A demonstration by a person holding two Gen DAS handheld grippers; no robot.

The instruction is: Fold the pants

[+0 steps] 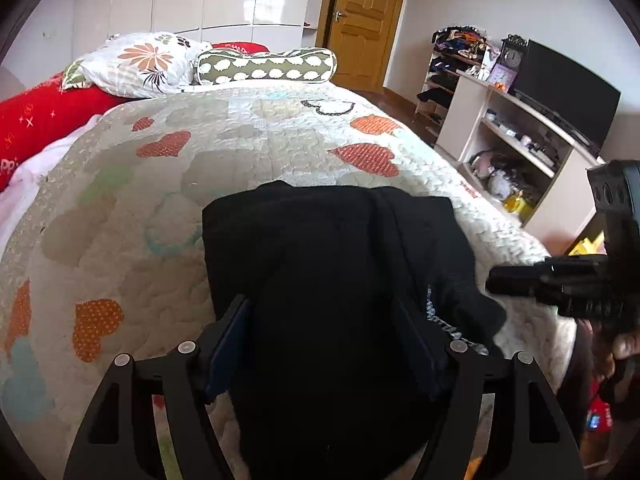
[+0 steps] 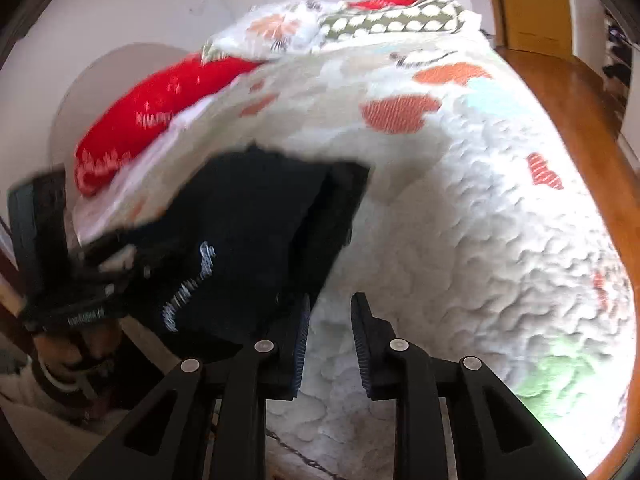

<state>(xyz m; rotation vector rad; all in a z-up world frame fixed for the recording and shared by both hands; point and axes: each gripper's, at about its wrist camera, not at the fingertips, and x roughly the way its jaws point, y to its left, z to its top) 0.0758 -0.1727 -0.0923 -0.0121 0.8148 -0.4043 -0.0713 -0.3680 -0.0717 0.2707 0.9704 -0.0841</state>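
My left gripper (image 1: 324,344) has its jaws spread around the folded black pants (image 1: 332,248) on the bed (image 1: 248,144); my right gripper (image 2: 330,336) has narrow, empty jaws just beside them.

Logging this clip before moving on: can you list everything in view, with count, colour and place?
pants: one, black, folded on the quilt's near part
quilt: one, cream with hearts, covering the bed
pillows: three, floral, green-spotted, red, at the bed's far end
door: one, wooden, far wall
television: one, black, on the shelf unit at right
left hand-held gripper: black, open, straddling the pants
right hand-held gripper: black, jaws apart over bare quilt, beside the pants
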